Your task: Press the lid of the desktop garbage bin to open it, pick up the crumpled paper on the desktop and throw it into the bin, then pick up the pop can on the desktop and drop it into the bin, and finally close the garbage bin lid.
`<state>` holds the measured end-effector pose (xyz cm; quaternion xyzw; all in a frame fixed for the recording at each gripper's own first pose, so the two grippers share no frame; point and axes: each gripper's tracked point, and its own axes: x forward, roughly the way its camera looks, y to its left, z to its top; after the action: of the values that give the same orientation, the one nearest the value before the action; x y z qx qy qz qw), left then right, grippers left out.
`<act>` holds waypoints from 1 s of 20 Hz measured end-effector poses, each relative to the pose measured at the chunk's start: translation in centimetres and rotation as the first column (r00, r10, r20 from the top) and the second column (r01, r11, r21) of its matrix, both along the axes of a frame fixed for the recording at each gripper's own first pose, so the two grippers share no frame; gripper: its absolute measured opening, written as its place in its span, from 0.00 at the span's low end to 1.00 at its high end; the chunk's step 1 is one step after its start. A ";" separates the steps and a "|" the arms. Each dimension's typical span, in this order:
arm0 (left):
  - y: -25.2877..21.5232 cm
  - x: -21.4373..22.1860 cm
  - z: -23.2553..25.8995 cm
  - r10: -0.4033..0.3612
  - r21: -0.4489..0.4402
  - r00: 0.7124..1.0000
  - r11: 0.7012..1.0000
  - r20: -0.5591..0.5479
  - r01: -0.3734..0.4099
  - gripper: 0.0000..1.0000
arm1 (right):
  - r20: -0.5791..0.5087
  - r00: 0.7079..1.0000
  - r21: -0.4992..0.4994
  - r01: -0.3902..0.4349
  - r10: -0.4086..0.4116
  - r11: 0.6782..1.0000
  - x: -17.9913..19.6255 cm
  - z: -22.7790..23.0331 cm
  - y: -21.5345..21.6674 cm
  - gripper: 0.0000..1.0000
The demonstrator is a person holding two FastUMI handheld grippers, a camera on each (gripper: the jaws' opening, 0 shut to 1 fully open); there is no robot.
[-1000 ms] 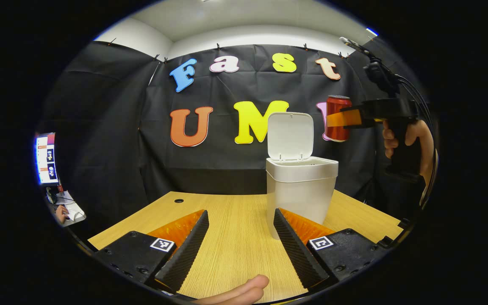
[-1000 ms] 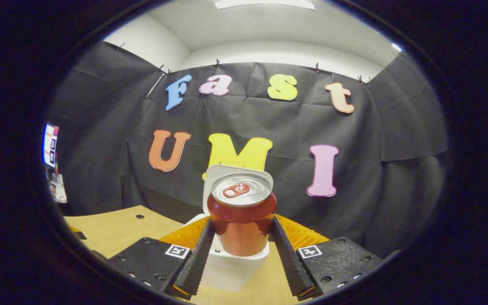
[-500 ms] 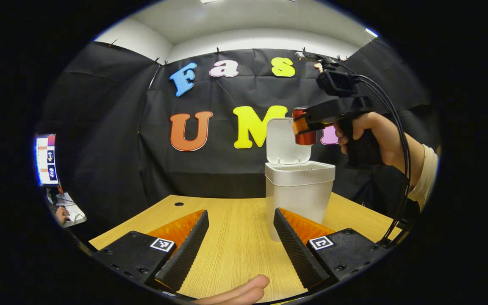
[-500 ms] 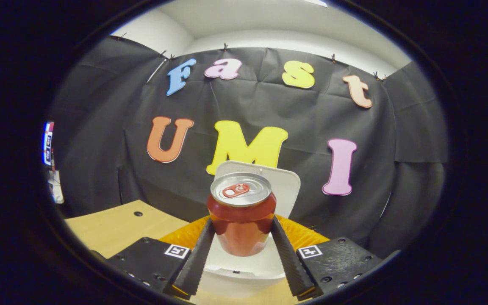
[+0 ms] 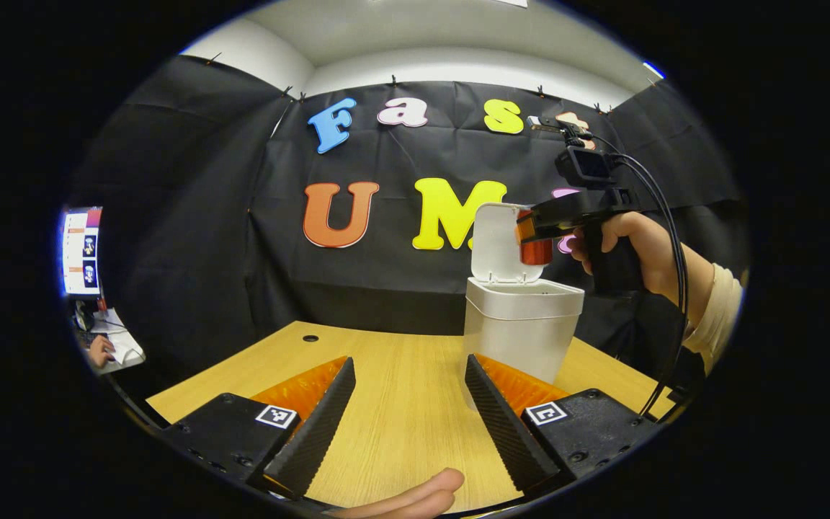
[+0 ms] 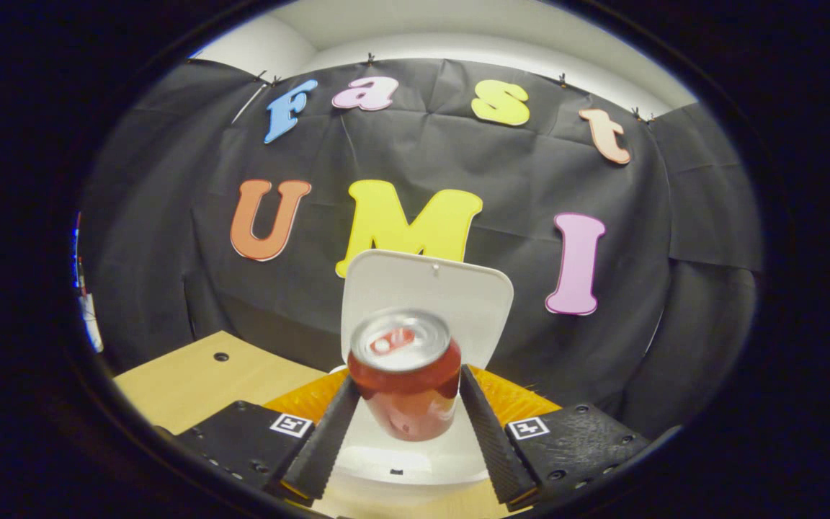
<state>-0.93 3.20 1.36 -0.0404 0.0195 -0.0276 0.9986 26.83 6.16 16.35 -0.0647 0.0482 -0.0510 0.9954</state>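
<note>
The red pop can (image 6: 404,386) hangs blurred and tilted between the fingers of my right gripper (image 6: 408,376). The fingers have parted a little and stand open beside the can. Right under it is the mouth of the white bin (image 6: 393,465), with the lid (image 6: 429,288) standing upright behind. In the left gripper view the right gripper (image 5: 527,231), held by a hand (image 5: 638,245), keeps the can (image 5: 536,251) just above the bin (image 5: 523,331), in front of the raised lid (image 5: 496,241). My left gripper (image 5: 408,364) is open low over the wooden table (image 5: 400,418), left of the bin, with nothing between its fingers.
A fingertip (image 5: 422,494) shows at the bottom edge of the left gripper view. Far to the left are a lit monitor (image 5: 80,252) and another person's hand (image 5: 100,352) at a desk. A cable hole (image 5: 310,338) marks the table's far left part.
The right gripper carried the can leftward and down to just over the bin's mouth. The can now blurs, tilts and sits lower between the fingers. The left gripper barely moved.
</note>
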 end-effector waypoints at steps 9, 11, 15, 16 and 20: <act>0.5 -0.5 0.8 -0.002 0.014 0.999 1.000 0.035 0.002 0.99 | 0.029 0.999 0.024 0.034 -0.034 0.999 1.3 3.5 0.3 0.93; 1.2 -0.3 0.4 0.013 0.022 1.000 1.000 0.026 -0.014 0.99 | 0.055 0.998 0.041 0.032 -0.035 0.999 1.7 5.0 0.6 0.93; 1.5 0.0 0.1 0.020 0.007 1.000 1.000 0.013 -0.020 0.99 | 0.097 0.995 0.072 0.029 -0.036 0.997 3.1 7.3 0.6 0.93; 1.7 0.1 0.2 0.022 0.010 1.000 1.000 0.014 -0.023 0.99 | 0.114 0.993 0.080 0.029 -0.038 0.996 3.4 8.1 0.5 0.93; 2.7 0.7 -0.9 0.042 -0.009 0.999 0.999 -0.014 -0.042 0.99 | 0.193 0.981 0.109 0.017 -0.037 0.994 4.4 11.7 0.5 0.94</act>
<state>-0.19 5.86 0.42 -0.0455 0.0252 -0.0066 0.9986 31.21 6.62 28.08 -0.0054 -0.0458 -0.0679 0.9966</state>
